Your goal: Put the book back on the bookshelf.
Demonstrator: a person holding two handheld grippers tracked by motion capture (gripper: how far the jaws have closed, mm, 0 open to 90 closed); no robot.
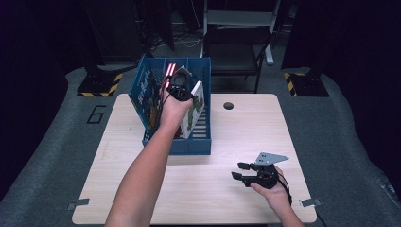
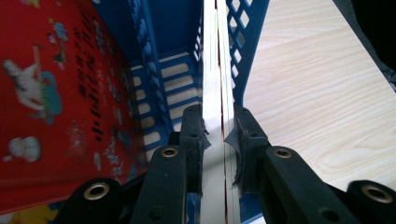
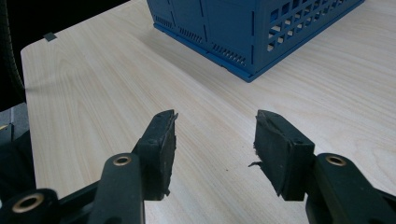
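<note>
**Left jaws clamped on book edge, book going down into crate slot**

Left gripper (image 2: 219, 140) pinches the thin white-edged book (image 2: 218, 84) from above; pads press both faces, spine edge runs straight away along the jaw line. Book stands upright in the blue crate (image 1: 198, 144), against its lattice wall, red book (image 2: 51, 102) leaning in the next slot. Next move looks like straight down. Right gripper (image 3: 215, 149) idle over tabletop (image 3: 93, 93), jaws half apart, empty, well clear of crate.
</note>
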